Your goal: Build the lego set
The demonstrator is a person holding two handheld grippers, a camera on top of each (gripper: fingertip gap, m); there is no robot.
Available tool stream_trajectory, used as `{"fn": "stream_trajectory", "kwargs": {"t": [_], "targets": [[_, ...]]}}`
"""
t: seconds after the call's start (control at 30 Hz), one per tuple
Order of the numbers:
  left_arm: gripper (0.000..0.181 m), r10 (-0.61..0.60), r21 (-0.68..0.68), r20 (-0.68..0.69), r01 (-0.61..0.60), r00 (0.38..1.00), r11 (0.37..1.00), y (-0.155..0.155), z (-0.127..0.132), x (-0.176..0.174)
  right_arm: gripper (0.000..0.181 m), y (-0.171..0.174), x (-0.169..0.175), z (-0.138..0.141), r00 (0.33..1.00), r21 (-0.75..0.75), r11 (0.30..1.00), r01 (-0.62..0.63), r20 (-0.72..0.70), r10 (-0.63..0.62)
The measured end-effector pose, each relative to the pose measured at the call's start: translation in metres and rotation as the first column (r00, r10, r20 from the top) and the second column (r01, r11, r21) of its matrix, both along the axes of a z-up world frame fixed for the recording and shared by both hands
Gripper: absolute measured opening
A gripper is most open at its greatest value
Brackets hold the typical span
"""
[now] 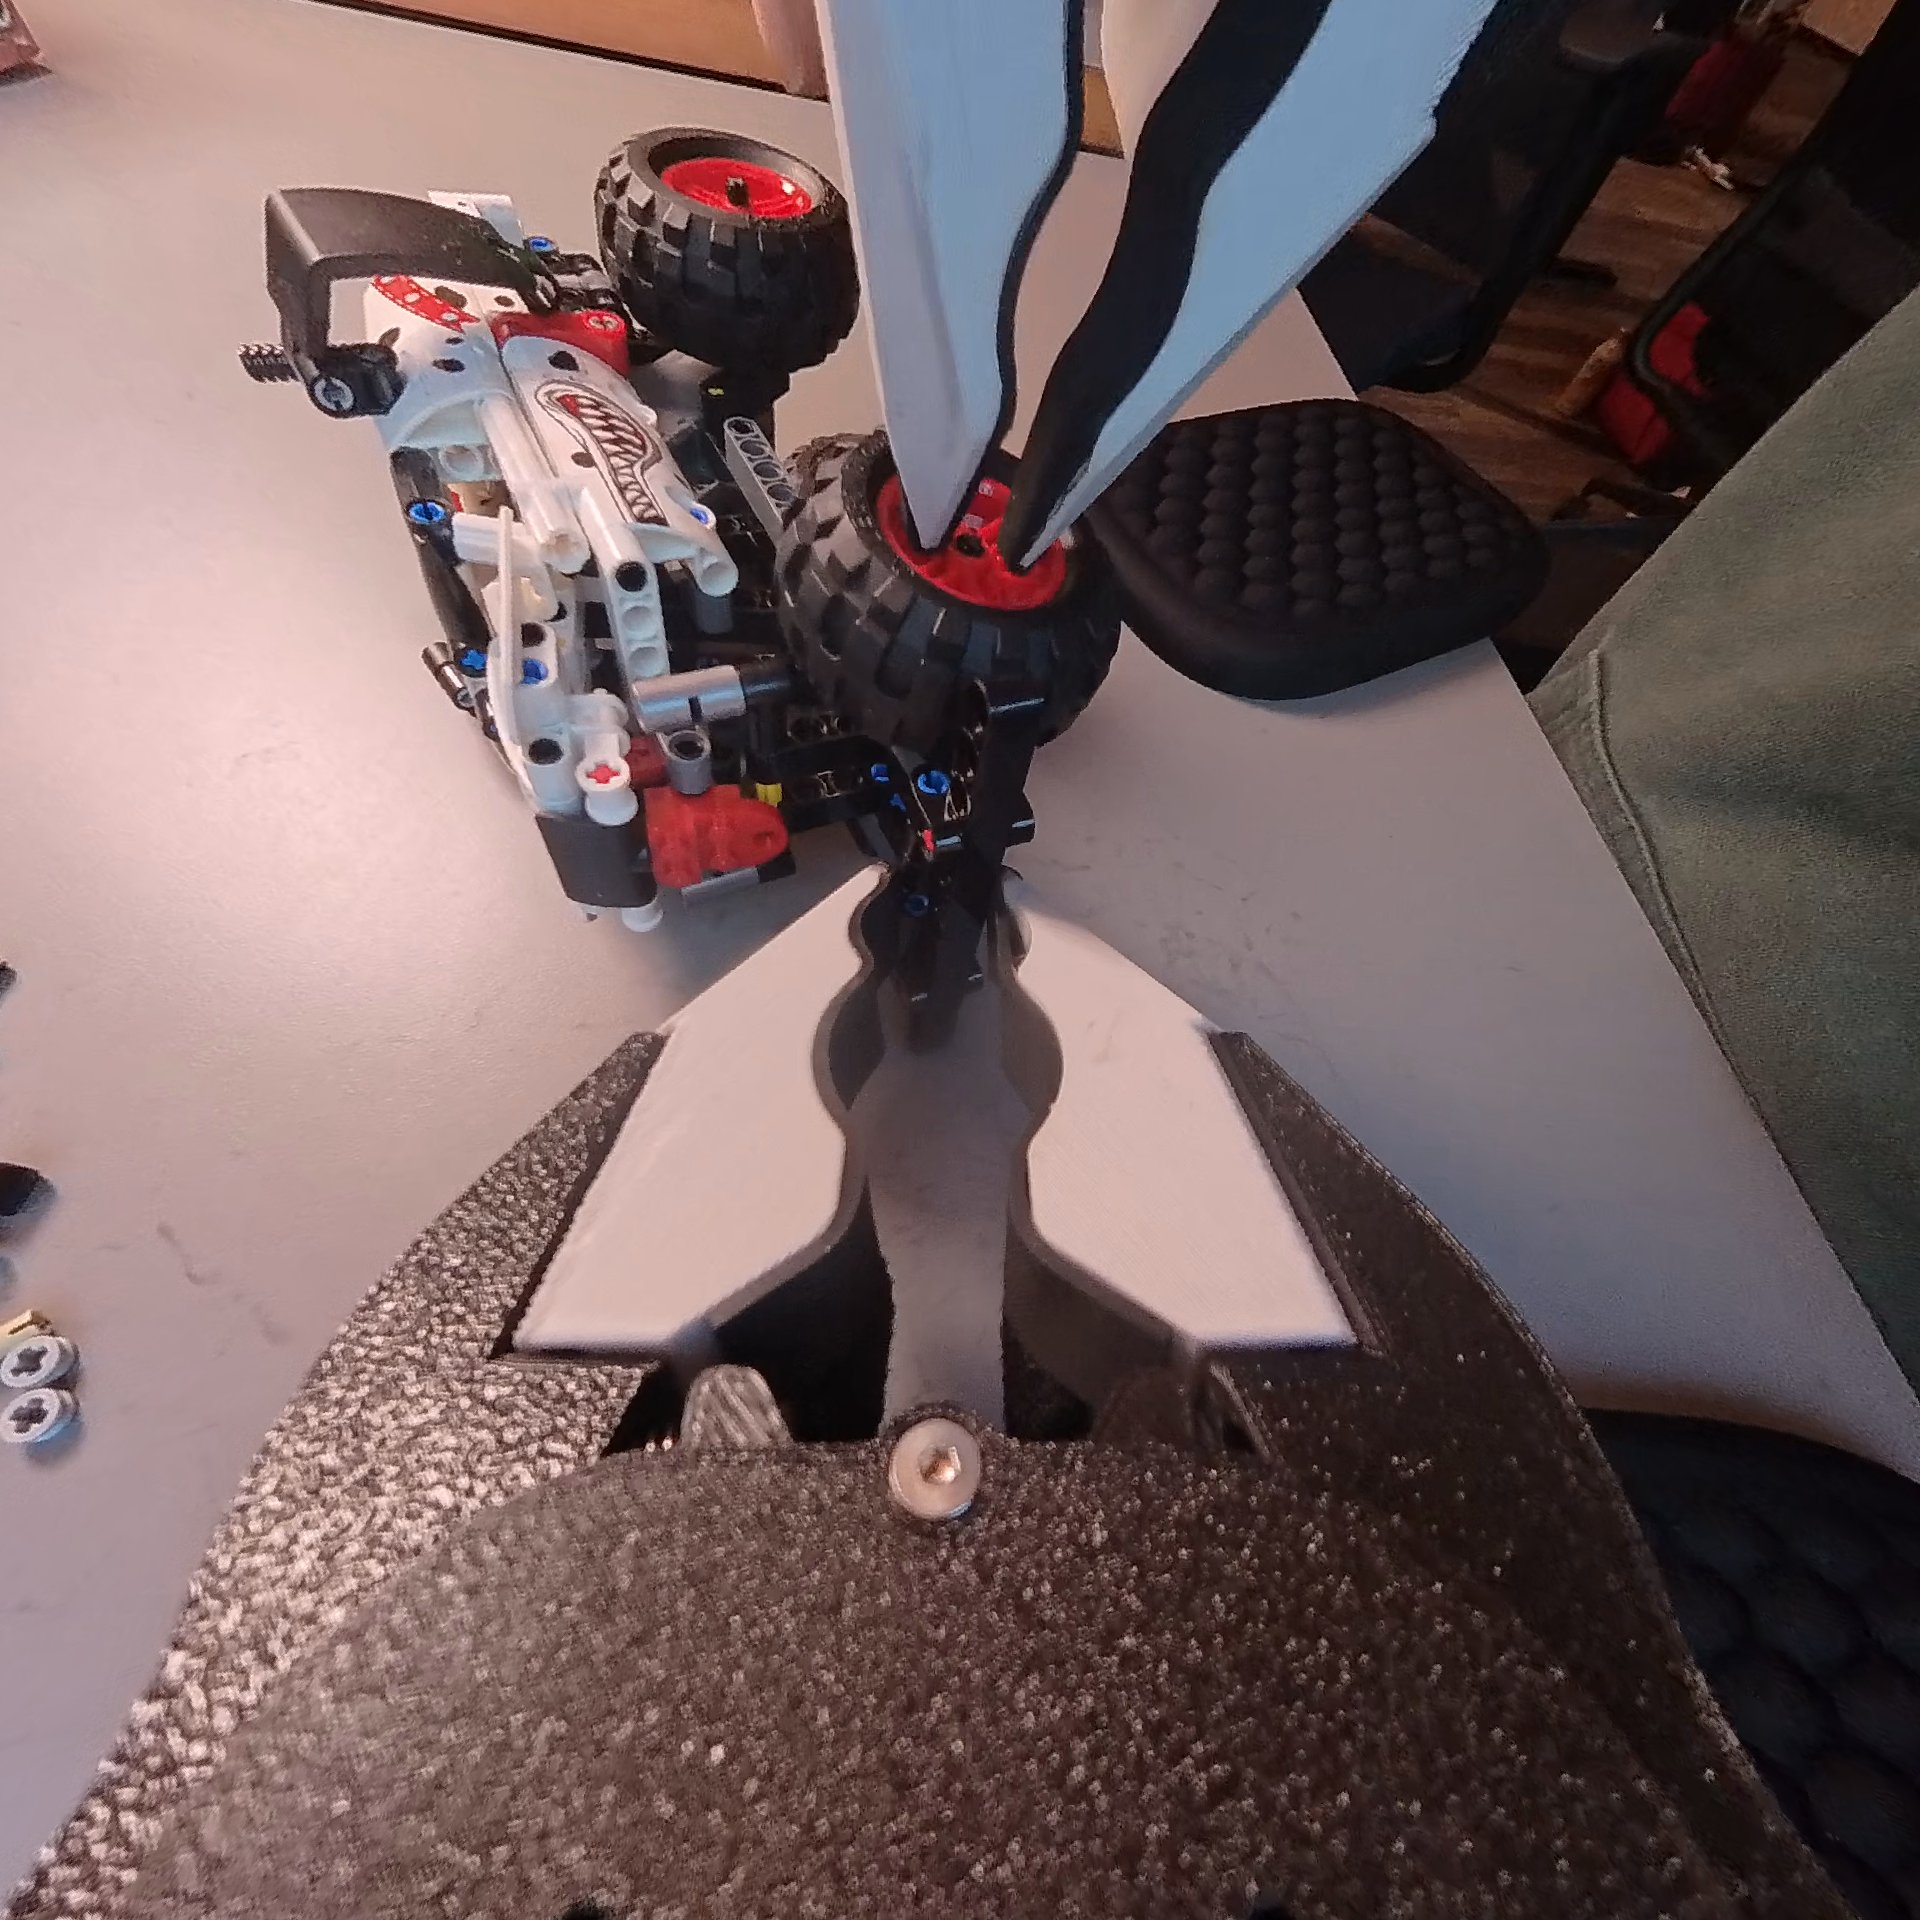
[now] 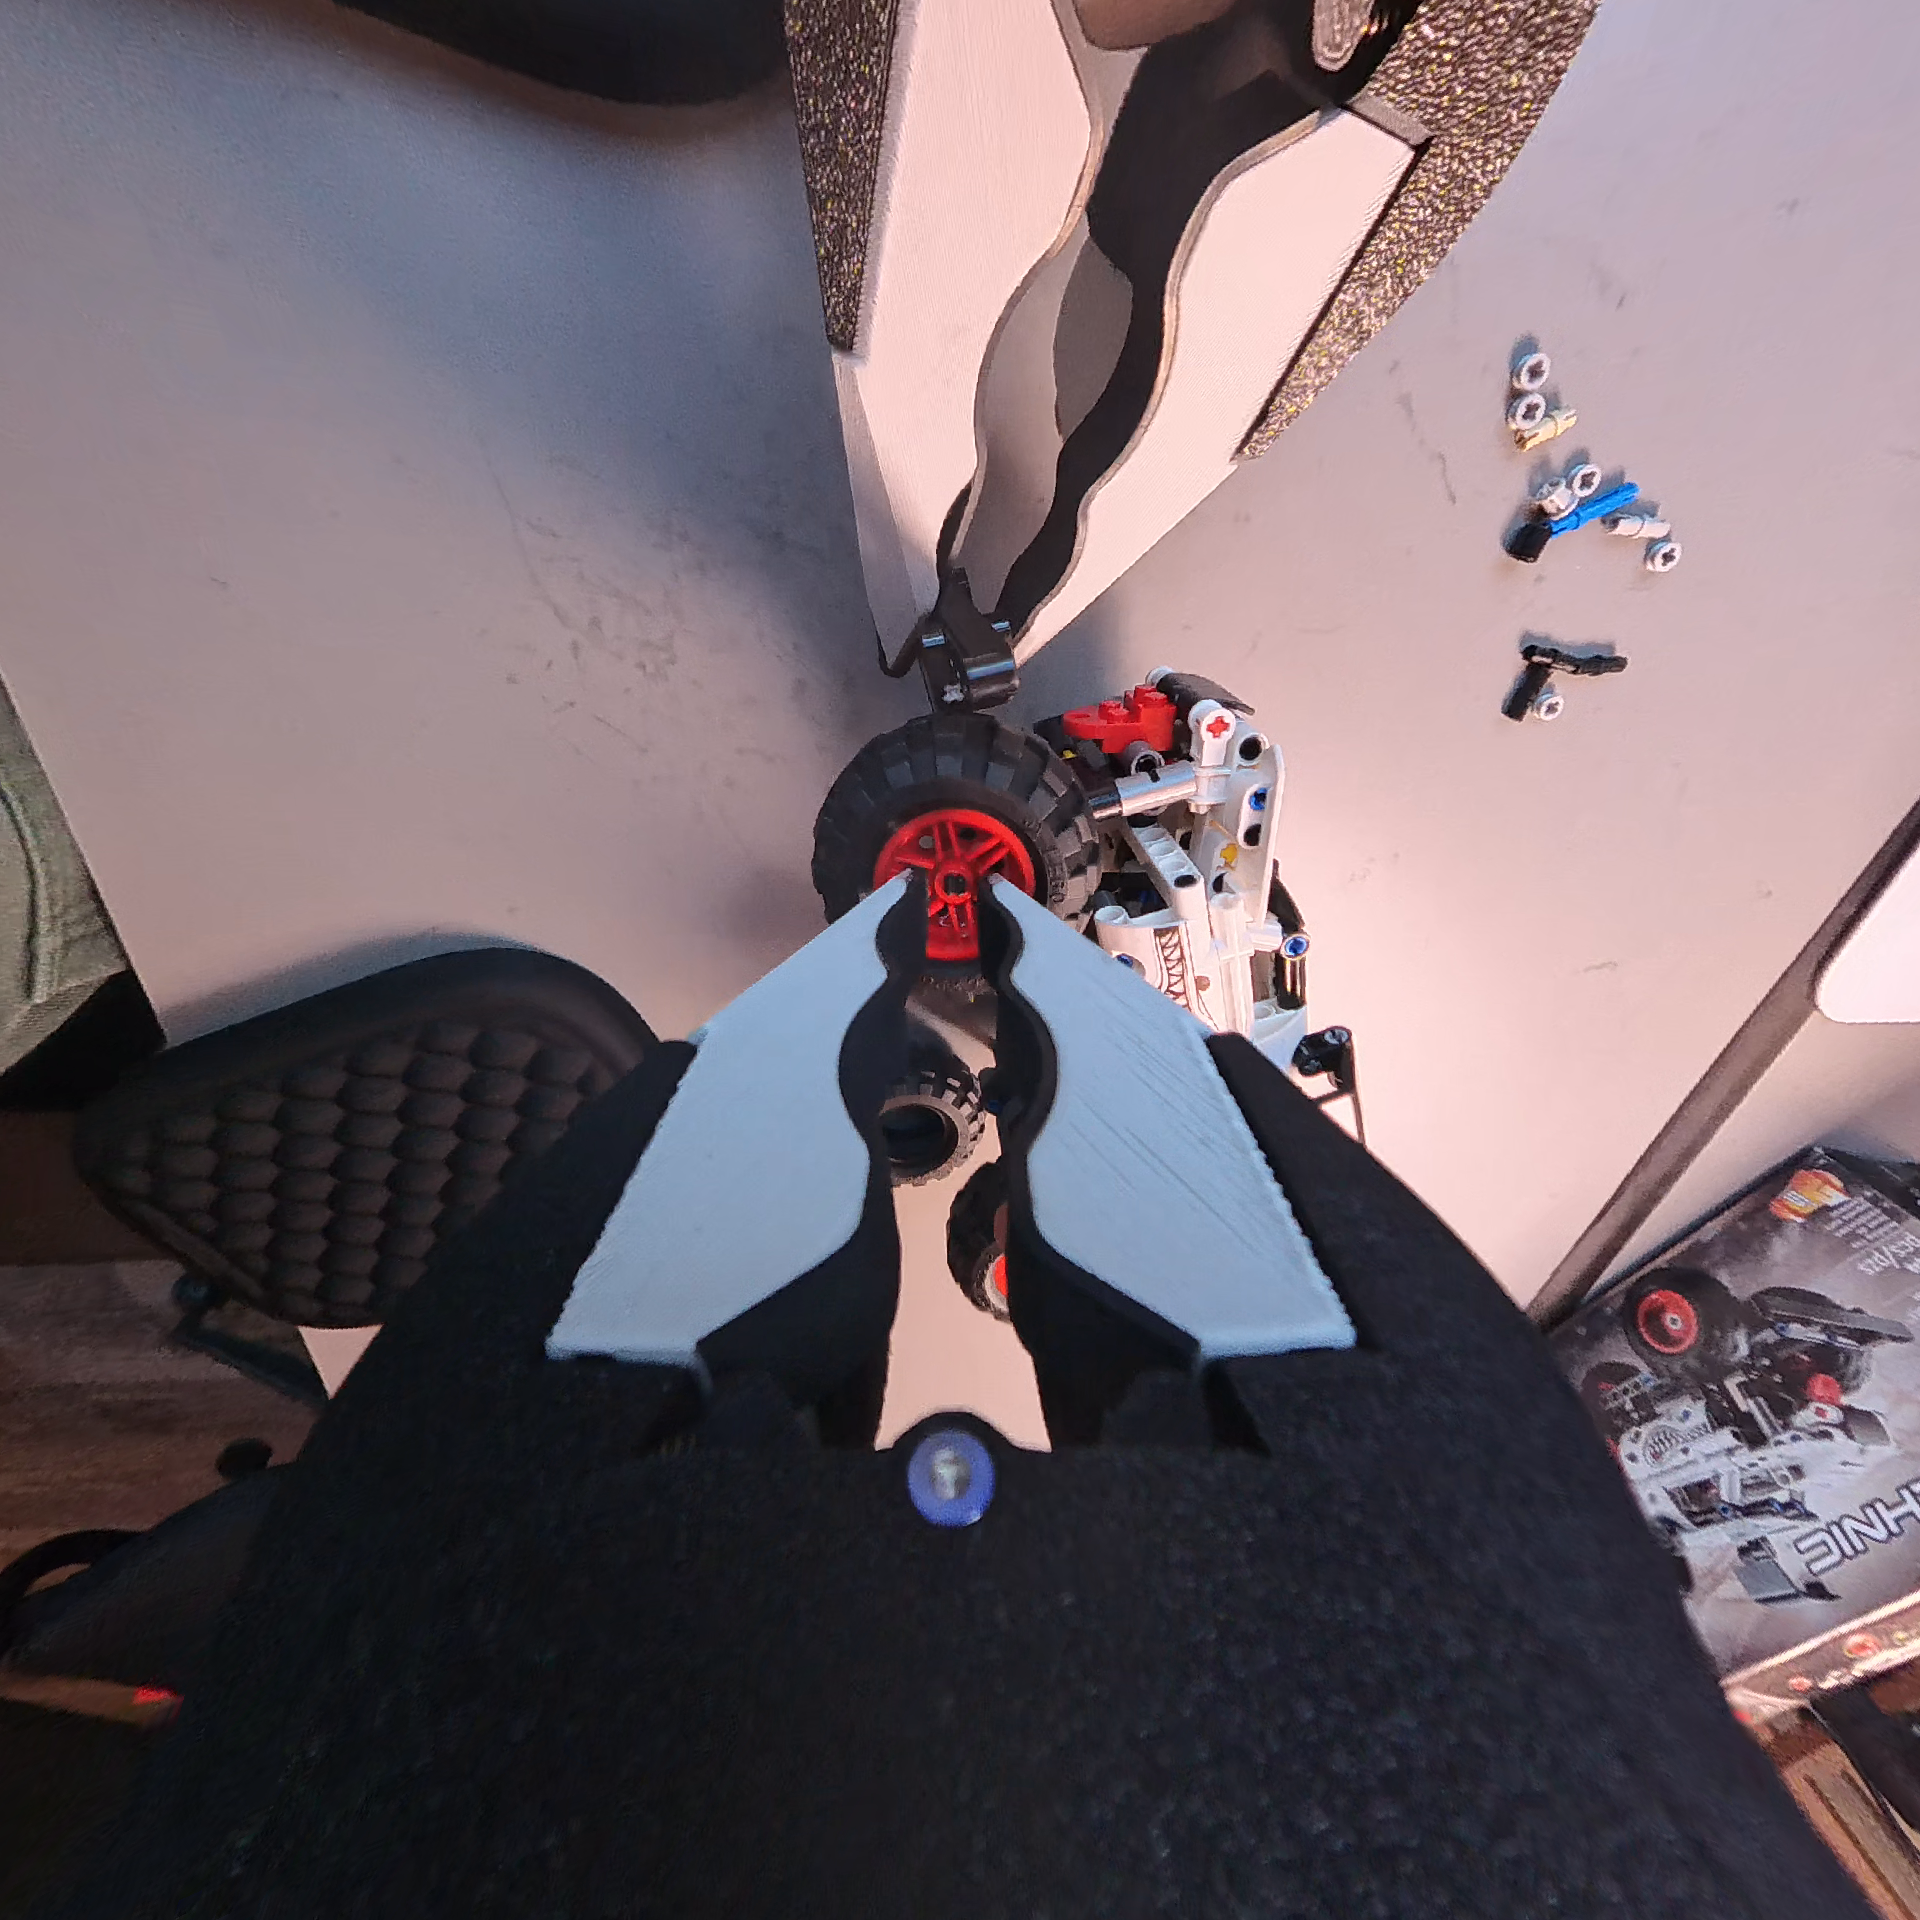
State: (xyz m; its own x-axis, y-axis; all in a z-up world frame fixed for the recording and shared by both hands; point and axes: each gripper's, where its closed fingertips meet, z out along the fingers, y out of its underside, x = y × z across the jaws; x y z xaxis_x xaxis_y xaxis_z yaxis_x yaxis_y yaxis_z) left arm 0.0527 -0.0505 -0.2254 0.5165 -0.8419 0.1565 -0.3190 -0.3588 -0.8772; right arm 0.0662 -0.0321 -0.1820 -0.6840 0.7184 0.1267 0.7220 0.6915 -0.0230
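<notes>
A white and black lego truck (image 1: 561, 499) with a toothed-mouth sticker lies on its side on the grey table (image 1: 208, 831). Its upper wheel (image 1: 935, 634) has a black tyre and a red hub (image 2: 951, 883). My right gripper (image 2: 951, 881) comes down on that hub, its fingertips (image 1: 930, 530) a narrow gap apart on either side of the hub's centre. My left gripper (image 1: 935, 914) is shut on a black frame piece (image 1: 951, 821) at the truck's near corner, below the wheel. It also shows in the right wrist view (image 2: 961, 613).
A second red-hubbed wheel (image 1: 727, 239) sits at the truck's far end. Small loose parts (image 2: 1579, 520) lie on the table, some also in the left wrist view (image 1: 36, 1382). The lego box (image 2: 1766, 1455) is at the right. A black dimpled chair seat (image 1: 1320, 540) lies beyond the table edge. There is about 6 cm between the tips of the two grippers.
</notes>
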Motion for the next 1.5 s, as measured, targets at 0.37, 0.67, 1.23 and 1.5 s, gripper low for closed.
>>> {"fn": "stream_trajectory", "kwargs": {"t": [0.37, 0.67, 1.23, 1.5], "targets": [[0.014, 0.011, 0.024, -0.010, -0.010, 1.000, 1.000, 0.001, -0.001, -0.002, 0.017, 0.001, -0.005, 0.035, 0.972, -0.198, 0.976, 0.092, -0.194, -0.131], [0.023, 0.030, 0.075, -0.061, -0.025, 0.998, 0.997, 0.003, -0.003, -0.003, 0.056, 0.085, 0.073, 0.033, 0.799, -0.228, 0.933, 0.279, -0.484, -0.357], [0.014, 0.236, 0.216, -0.242, -0.185, 0.941, 0.959, 0.019, 0.000, -0.017, 0.051, 0.102, 0.071, -0.006, 0.619, -0.464, 0.868, 0.176, -0.634, -0.464], [0.015, 0.301, 0.351, -0.381, -0.165, 0.874, 0.922, 0.025, 0.004, -0.028, 0.051, 0.103, 0.067, -0.007, 0.560, -0.440, 0.890, 0.118, -0.711, -0.425]]}}
